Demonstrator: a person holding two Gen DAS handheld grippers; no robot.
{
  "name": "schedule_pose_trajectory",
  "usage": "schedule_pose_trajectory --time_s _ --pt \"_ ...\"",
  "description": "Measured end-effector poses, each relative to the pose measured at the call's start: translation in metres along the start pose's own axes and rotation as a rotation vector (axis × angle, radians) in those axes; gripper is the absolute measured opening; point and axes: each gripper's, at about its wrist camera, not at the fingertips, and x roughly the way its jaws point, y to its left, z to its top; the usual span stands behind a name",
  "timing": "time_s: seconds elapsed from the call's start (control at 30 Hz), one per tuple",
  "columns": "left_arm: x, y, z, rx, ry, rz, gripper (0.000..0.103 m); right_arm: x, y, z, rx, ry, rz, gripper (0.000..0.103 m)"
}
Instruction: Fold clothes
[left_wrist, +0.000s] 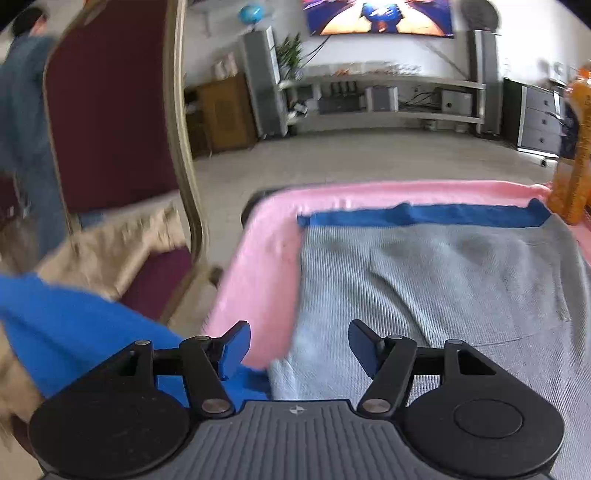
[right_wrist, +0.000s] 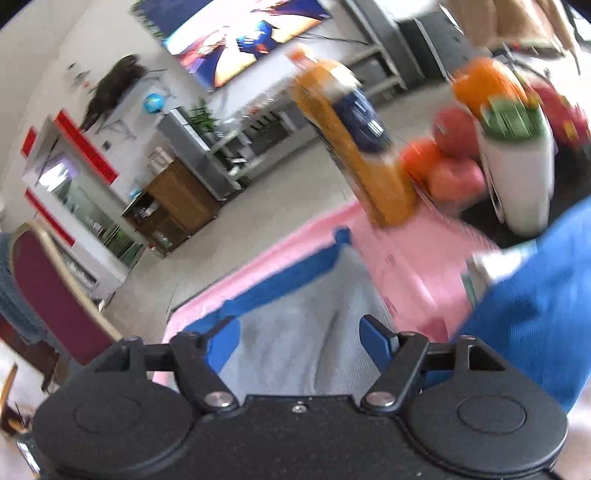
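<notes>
A grey ribbed garment (left_wrist: 443, 288) with a dark blue band (left_wrist: 424, 216) along its far edge lies flat on a pink cloth (left_wrist: 266, 266) that covers the table. My left gripper (left_wrist: 299, 349) hovers over the garment's near left part, jaws open and nothing between them. The right wrist view shows the same grey garment (right_wrist: 295, 343) and its blue band (right_wrist: 280, 288) below my right gripper (right_wrist: 300, 347), which is open and empty too. A bright blue sleeve (left_wrist: 74, 325) lies at the left of the left view, and a blue sleeve (right_wrist: 535, 317) at the right of the right view.
A maroon chair (left_wrist: 110, 110) with a beige cloth (left_wrist: 122, 251) on its seat stands left of the table. An orange bottle (right_wrist: 354, 147), fruit (right_wrist: 447, 162) and a white container (right_wrist: 517, 177) crowd the table's far right. A person in blue (left_wrist: 22, 110) stands behind the chair.
</notes>
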Motion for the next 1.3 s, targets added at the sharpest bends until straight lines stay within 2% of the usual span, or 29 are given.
schedule_pose_trajectory --time_s 0.03,0.07,0.13,0.2,0.3,0.33,0.37,0.43,0.5,0.6,0.63,0.7,0.73,0.77,0.83,0.9,1.03,1.1,1.17,1.3 --pt "0.008 -0.005 -0.001 0.018 0.012 0.021 0.063 0.013 -0.007 -0.004 0.015 0.021 -0.008 0.038" --pt "0.016 -0.010 -0.002 0.045 0.024 0.046 0.063 0.028 -0.014 -0.008 0.036 0.064 -0.031 0.028" --pt "0.030 -0.016 -0.007 0.094 0.048 0.072 0.063 0.057 -0.026 -0.014 0.063 0.147 -0.073 0.028" --pt "0.044 -0.022 -0.010 0.126 0.076 0.096 0.063 0.080 -0.028 -0.016 0.014 0.205 -0.099 0.028" --pt "0.057 -0.020 -0.018 0.169 0.120 0.208 0.064 0.105 -0.031 -0.020 -0.087 0.263 -0.226 0.028" --pt "0.062 -0.019 -0.020 0.183 0.134 0.248 0.069 0.109 -0.034 -0.021 -0.108 0.276 -0.278 0.009" --pt "0.066 -0.018 -0.023 0.198 0.149 0.289 0.073 0.109 -0.038 -0.021 -0.125 0.271 -0.327 0.000" --pt "0.067 -0.016 -0.024 0.197 0.154 0.297 0.074 0.106 -0.044 -0.018 -0.119 0.247 -0.387 0.000" --pt "0.066 -0.013 -0.025 0.189 0.146 0.299 0.076 0.107 -0.048 -0.017 -0.099 0.243 -0.382 0.000" --pt "0.059 -0.004 -0.024 0.130 0.151 0.266 0.075 0.107 -0.037 -0.022 -0.167 0.229 -0.397 0.000" --pt "0.054 -0.002 -0.023 0.107 0.149 0.257 0.075 0.101 -0.035 -0.024 -0.148 0.222 -0.379 0.004" --pt "0.040 0.001 -0.021 0.061 0.143 0.241 0.073 0.089 -0.032 -0.026 -0.103 0.206 -0.334 0.023" --pt "0.032 0.001 -0.021 0.051 0.129 0.224 0.073 0.080 -0.032 -0.024 -0.062 0.193 -0.290 0.036" --pt "0.024 -0.001 -0.021 0.047 0.109 0.203 0.074 0.073 -0.033 -0.023 -0.028 0.181 -0.250 0.043" --pt "0.015 -0.006 -0.021 0.054 0.074 0.161 0.076 0.066 -0.034 -0.021 -0.002 0.169 -0.199 0.045" --pt "0.016 -0.016 -0.021 0.081 0.072 0.114 0.077 0.067 -0.035 -0.022 0.016 0.178 -0.161 0.046" --pt "0.039 -0.033 -0.027 0.152 0.136 0.083 0.077 0.083 -0.039 -0.028 0.097 0.238 -0.084 0.046" --pt "0.049 -0.033 -0.030 0.165 0.156 0.102 0.086 0.094 -0.042 -0.030 0.101 0.268 -0.103 0.049" --pt "0.051 -0.029 -0.031 0.149 0.154 0.108 0.088 0.103 -0.044 -0.031 0.087 0.291 -0.141 0.049" --pt "0.046 -0.017 -0.033 0.105 0.180 0.128 0.089 0.097 -0.042 -0.034 0.069 0.288 -0.161 0.050"
